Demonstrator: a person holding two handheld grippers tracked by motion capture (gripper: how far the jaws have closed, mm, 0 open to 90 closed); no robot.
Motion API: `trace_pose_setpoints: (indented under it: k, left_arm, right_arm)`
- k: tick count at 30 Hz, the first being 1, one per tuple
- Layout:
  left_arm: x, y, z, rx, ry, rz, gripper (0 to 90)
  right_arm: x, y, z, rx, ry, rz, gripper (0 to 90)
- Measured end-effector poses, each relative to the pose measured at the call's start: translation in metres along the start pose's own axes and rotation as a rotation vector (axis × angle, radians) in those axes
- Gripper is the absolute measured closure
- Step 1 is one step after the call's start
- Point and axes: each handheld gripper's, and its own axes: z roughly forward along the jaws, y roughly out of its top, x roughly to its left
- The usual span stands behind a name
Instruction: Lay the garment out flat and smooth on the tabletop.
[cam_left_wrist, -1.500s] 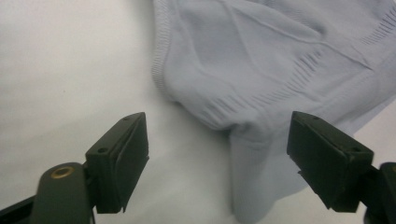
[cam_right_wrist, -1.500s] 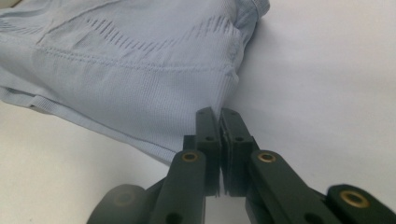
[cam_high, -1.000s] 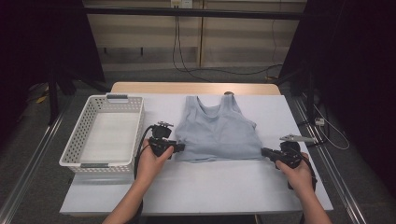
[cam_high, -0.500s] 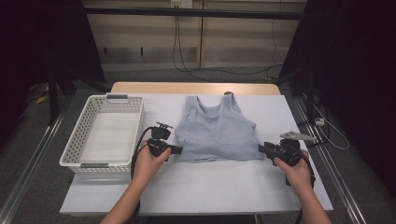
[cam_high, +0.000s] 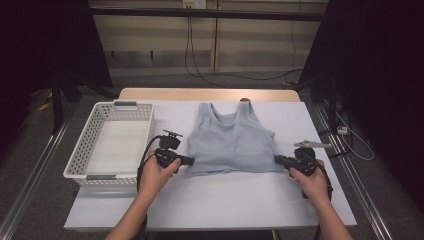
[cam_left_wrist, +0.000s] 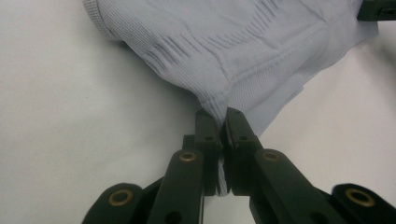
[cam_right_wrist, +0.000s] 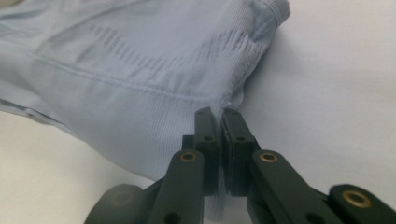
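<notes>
While the person's forearms come in from the bottom edge of the high view, the left gripper (cam_high: 191, 160) sits left of centre in the frame and the right gripper (cam_high: 278, 159) right of centre, each at one lower corner of the grey tank top (cam_high: 232, 142). In the left gripper view the two black jaws have just been closing and are pinched tight on a fold of the top's ribbed hem (cam_left_wrist: 219, 105), with cloth squeezed between the pads low in the frame. In the right gripper view the jaws have likewise just been closing and are clamped on the other hem corner (cam_right_wrist: 224, 105), the fabric spreading away to the upper left of that frame. The tank top lies flat in the middle of the white table (cam_high: 215, 200), straps toward the top of the high view, its lower edge stretched between the two grippers. Left of it in the frame, just beside the left gripper, stands the white slotted basket (cam_high: 82, 155). Farther up, a wooden strip (cam_high: 207, 93) borders the table's far edge.
</notes>
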Motion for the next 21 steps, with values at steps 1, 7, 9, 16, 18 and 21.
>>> trace_pose_setpoints:
  k: [1,7,9,16,18,21]
  left_arm:
    - [0.000,0.000,-0.002,-0.001,-0.003,0.002,85.8]
    - [-0.004,0.002,-0.011,-0.008,-0.021,0.020,85.9]
    - [-0.005,0.001,-0.014,-0.014,-0.035,0.015,85.9]
    - [-0.008,-0.004,-0.019,-0.001,-0.061,0.033,85.8]
    - [-0.010,-0.007,-0.018,0.006,-0.059,0.037,85.8]
    - [-0.010,-0.009,-0.017,0.011,-0.058,0.033,85.8]
  right_arm:
    - [0.001,0.000,-0.003,-0.007,0.007,0.005,87.1]
    - [0.008,0.002,-0.016,-0.008,0.010,-0.022,87.1]
    - [0.009,0.001,-0.019,-0.001,0.014,-0.025,87.1]
    - [0.012,-0.009,-0.033,0.030,0.052,-0.021,87.1]
    - [0.013,-0.014,-0.033,0.050,0.056,-0.024,87.1]
    - [0.011,-0.022,-0.027,0.075,0.048,-0.030,82.7]
